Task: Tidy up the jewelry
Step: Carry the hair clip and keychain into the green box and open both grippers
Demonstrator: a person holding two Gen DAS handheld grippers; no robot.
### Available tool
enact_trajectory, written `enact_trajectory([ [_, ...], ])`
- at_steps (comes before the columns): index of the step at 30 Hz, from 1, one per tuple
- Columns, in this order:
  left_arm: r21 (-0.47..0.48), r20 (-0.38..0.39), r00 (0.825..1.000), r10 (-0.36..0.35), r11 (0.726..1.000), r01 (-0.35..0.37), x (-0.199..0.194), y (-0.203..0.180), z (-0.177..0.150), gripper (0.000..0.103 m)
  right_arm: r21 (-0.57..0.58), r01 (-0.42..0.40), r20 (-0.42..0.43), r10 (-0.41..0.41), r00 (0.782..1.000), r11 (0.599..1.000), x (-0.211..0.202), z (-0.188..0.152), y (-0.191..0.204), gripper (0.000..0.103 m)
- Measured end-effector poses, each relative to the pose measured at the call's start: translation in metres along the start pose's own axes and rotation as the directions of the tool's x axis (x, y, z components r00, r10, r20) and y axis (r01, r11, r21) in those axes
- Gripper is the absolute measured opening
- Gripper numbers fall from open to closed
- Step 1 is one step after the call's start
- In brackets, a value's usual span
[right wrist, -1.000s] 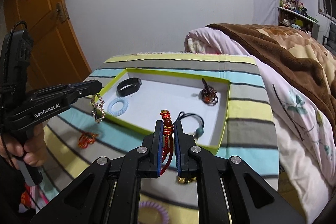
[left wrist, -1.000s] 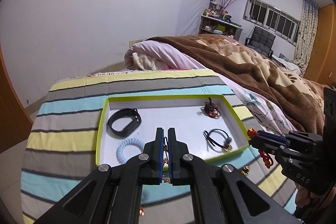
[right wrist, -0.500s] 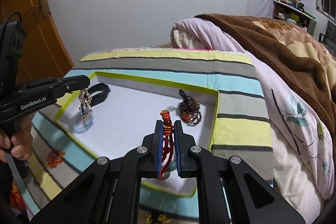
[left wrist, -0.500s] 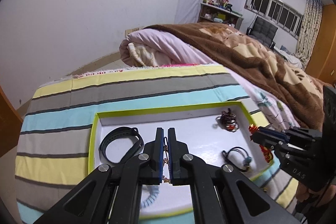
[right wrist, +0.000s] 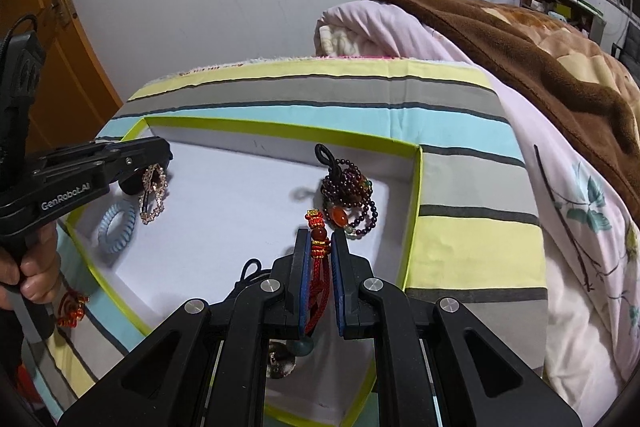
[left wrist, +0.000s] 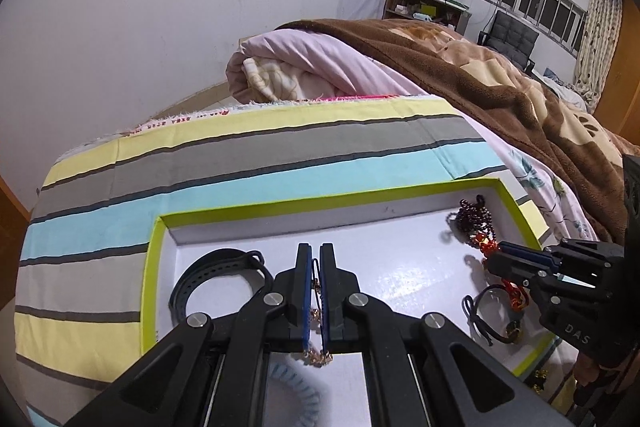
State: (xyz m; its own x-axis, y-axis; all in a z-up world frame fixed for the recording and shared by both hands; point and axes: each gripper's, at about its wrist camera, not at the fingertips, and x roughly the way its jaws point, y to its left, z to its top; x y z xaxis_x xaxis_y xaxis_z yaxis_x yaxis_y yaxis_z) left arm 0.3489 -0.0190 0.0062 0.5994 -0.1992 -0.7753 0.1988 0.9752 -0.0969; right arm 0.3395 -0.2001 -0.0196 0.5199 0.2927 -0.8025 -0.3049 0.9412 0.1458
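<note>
A white tray with a lime rim (left wrist: 149, 267) (right wrist: 414, 211) lies on the striped cloth. My left gripper (left wrist: 315, 255) (right wrist: 160, 155) is shut on a gold chain bracelet (right wrist: 152, 193) that hangs over the tray's left part. My right gripper (right wrist: 319, 239) (left wrist: 496, 259) is shut on a red cord bracelet (right wrist: 318, 279) with beads, over the tray's right part. In the tray lie a black band (left wrist: 216, 279), a light blue coil hair tie (right wrist: 116, 227), a dark bead bracelet (right wrist: 350, 195) and a black cord bracelet (left wrist: 486, 315).
A red knot ornament (right wrist: 72, 309) lies on the striped cloth left of the tray. A small gold item (left wrist: 540, 385) lies by the tray's near right corner. Pink and brown bedding (left wrist: 440, 75) is piled behind and to the right.
Both grippers have moved forward over the tray with their bracelets still held. The right gripper's fingers look slightly wider apart around the red cord.
</note>
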Motion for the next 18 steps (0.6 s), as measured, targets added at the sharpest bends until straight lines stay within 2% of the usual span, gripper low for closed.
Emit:
enact_trajectory([
  [5, 0.003, -0.015, 1.0, 0.005, 1.0, -0.005, 0.011, -0.002, 0.0, 0.004, -0.002, 0.003, -0.01, -0.003, 1.0, 1.0, 0.003, 0.001, 0.001, 0.011],
  [8, 0.004, -0.016, 1.0, 0.006, 1.0, -0.006, 0.014, -0.002, -0.002, 0.004, -0.008, 0.004, -0.003, -0.004, 1.0, 1.0, 0.003, 0.001, 0.003, 0.016],
  [11, -0.002, 0.004, 1.0, 0.003, 1.0, -0.003, 0.011, -0.001, -0.003, 0.004, -0.018, 0.002, 0.01, -0.002, 1.0, 1.0, 0.001, 0.0, 0.006, 0.026],
  [18, -0.011, 0.06, 0.998, 0.016, 1.0, -0.015, -0.011, 0.0, -0.004, 0.004, -0.039, 0.013, 0.039, -0.012, 0.999, 0.999, -0.012, -0.001, 0.013, 0.026],
])
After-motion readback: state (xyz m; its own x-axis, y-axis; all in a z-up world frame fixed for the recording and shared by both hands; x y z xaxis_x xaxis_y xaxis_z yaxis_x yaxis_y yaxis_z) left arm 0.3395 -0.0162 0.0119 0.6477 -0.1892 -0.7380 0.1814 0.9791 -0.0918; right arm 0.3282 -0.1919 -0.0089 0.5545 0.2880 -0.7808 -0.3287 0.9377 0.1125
